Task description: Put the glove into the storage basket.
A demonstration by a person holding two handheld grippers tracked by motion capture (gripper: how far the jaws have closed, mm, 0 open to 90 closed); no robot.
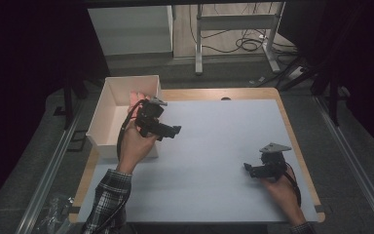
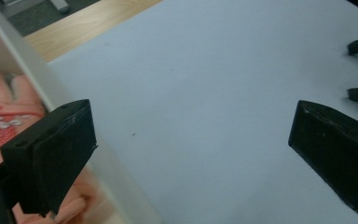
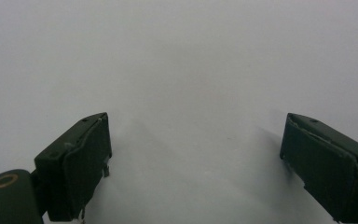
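Two grippers are in hand above a pale blue mat [image 1: 214, 146]. From the high view, the left gripper [image 1: 175, 130] hangs beside the near corner of a white box [image 1: 108, 92] at the table's left edge, jaws spread and empty. The right gripper [image 1: 247, 168] hovers low over the mat near the right side, jaws also wide apart with nothing between them. The left gripper view adds what the high view hides: pink cloth [image 2: 2, 116] lying inside the box. Light wood [image 1: 292, 131] borders the mat; beyond it, a dark floor, a metal frame [image 1: 236, 22] and loose cables [image 1: 248, 44].
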